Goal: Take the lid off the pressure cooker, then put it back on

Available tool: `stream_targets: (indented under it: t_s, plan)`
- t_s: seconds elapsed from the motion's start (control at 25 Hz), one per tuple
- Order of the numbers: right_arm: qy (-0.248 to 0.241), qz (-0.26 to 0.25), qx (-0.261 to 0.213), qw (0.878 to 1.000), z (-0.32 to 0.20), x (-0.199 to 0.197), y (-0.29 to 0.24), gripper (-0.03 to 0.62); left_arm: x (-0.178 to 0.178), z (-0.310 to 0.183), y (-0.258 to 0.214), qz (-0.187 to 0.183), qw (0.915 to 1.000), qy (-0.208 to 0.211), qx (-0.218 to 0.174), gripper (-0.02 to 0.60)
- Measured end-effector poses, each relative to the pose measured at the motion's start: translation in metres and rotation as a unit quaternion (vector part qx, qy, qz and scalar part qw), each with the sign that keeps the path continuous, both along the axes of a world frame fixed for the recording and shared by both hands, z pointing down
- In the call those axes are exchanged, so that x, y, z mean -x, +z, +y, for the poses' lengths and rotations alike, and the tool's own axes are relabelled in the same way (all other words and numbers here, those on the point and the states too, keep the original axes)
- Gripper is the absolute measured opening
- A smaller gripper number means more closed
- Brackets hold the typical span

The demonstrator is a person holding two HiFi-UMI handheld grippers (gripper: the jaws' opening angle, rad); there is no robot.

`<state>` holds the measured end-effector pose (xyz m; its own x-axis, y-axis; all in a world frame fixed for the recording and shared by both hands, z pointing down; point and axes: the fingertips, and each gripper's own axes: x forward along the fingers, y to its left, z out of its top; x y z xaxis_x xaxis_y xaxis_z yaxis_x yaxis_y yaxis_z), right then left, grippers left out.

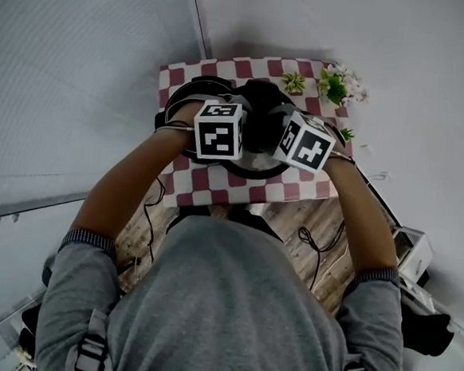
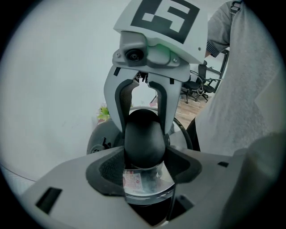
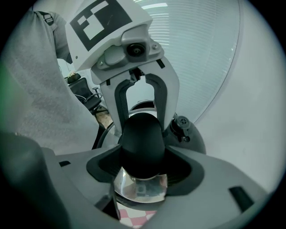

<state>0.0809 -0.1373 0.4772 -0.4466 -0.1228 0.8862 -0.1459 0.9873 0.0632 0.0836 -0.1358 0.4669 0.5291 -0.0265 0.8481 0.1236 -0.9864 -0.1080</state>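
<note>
While left gripper (image 2: 144, 157) and right gripper (image 3: 143, 157) clamp its black rounded handle (image 2: 144, 136), shiny steel lid (image 2: 149, 182) looks off the dark pot (image 1: 177, 96) at ten o'clock; refitting remains.

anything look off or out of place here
Nothing stands out. The left gripper and right gripper both clamp the black lid knob from opposite sides, and the small plants sit tidily at the far edge of the checkered cloth.

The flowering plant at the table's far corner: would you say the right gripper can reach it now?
Probably not just now. The right gripper is shut on the lid handle, shared with the left gripper, so it is occupied. The plant stands close beyond it, seemingly unobstructed.
</note>
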Motion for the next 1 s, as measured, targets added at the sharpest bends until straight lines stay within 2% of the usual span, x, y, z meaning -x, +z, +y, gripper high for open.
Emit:
stream_targets:
  t_s: [0.2, 0.56, 1.0]
  plan:
    - [-0.020, 0.007, 0.000, 1.000, 0.014, -0.040, 0.007, 0.293, -0.040, 0.014, 0.006, 0.008, 0.9998, -0.020, -0.003, 0.296]
    - [-0.031, 0.018, 0.012, 0.999, 0.032, -0.098, 0.035, 0.293, -0.097, 0.032, 0.035, -0.002, 0.9993, -0.036, 0.008, 0.296]
    - [-0.047, 0.030, 0.041, 0.998, 0.050, -0.131, 0.092, 0.295, -0.128, 0.048, 0.092, -0.023, 0.9971, -0.063, 0.037, 0.296]
